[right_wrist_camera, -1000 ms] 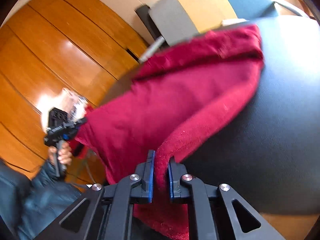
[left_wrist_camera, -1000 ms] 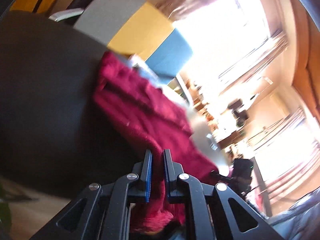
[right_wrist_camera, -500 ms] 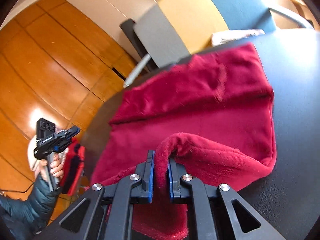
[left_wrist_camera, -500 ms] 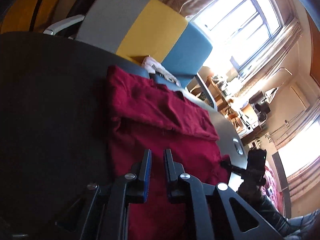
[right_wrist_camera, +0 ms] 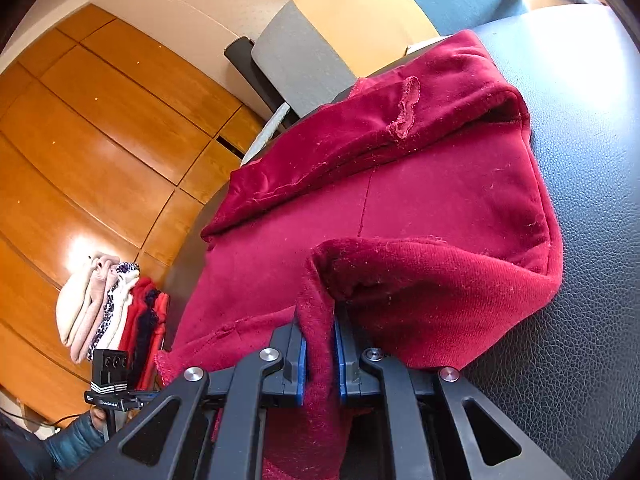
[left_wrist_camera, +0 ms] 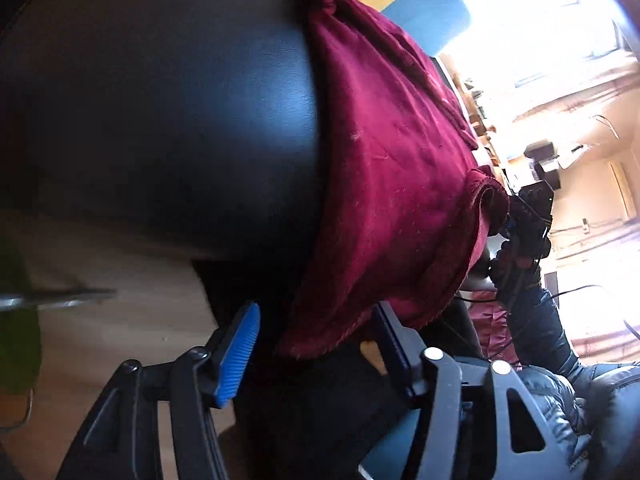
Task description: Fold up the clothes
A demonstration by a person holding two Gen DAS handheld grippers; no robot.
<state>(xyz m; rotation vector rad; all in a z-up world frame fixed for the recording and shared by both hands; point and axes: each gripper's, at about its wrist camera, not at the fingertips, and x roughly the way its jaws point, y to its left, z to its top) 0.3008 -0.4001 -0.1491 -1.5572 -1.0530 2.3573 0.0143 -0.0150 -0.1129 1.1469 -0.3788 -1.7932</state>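
Glare-washed window (left_wrist_camera: 532,20); lower hem of red garment (right_wrist_camera: 316,420) hidden behind right gripper (right_wrist_camera: 319,356); blurred floor (left_wrist_camera: 100,320).

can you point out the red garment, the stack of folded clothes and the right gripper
red garment (right_wrist_camera: 452,200): right wrist view, on its flat middle panel.
stack of folded clothes (right_wrist_camera: 108,304): right wrist view, on the middle of the pile.
right gripper (right_wrist_camera: 319,354): right wrist view, midway between the jaws, shut on cloth.
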